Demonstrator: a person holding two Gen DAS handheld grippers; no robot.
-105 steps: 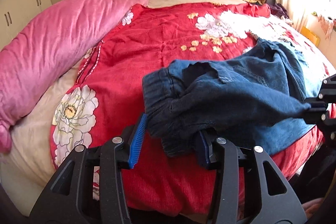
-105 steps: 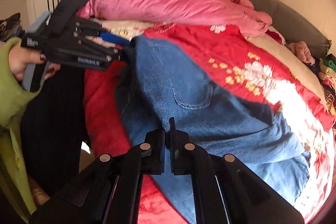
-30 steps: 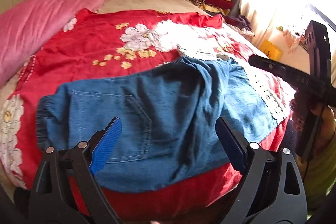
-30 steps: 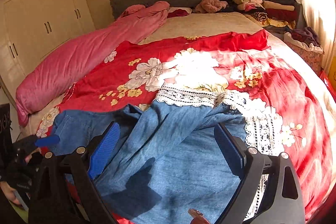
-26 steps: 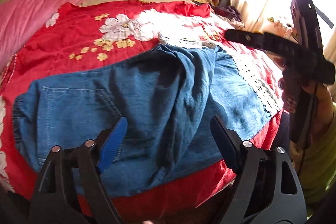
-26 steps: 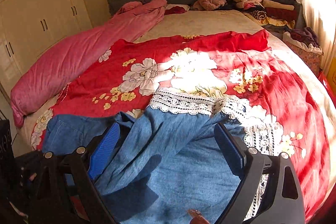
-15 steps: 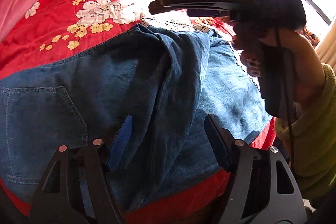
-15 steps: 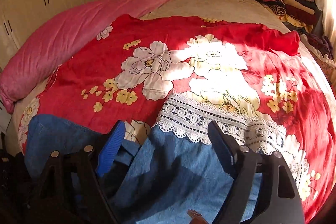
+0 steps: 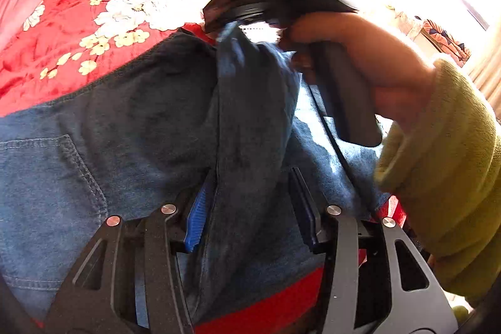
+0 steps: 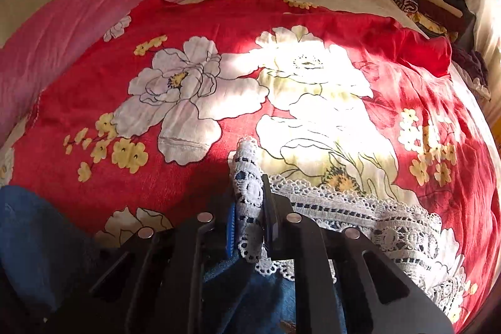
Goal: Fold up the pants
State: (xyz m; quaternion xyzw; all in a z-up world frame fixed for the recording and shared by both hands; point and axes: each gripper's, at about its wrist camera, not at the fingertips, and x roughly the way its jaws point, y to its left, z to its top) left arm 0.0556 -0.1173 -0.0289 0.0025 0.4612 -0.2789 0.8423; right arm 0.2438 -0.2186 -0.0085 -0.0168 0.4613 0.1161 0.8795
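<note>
Pants (image 9: 131,127) spread over the red bedspread (image 10: 219,21), filling lower-centre of the left view. Left gripper (image 9: 253,205) has been closing, now half-narrowed around a denim ridge; pad contact unclear. Right gripper (image 10: 249,227), lower centre, has just closed and pinches the lace hem (image 10: 250,187).

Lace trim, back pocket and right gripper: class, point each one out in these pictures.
lace trim (image 10: 249,193): right wrist view, bunched part pinched between the pads.
back pocket (image 9: 37,177): left wrist view, flat denim inside the stitching.
right gripper (image 10: 249,224): right wrist view, midway between its fingertips.
</note>
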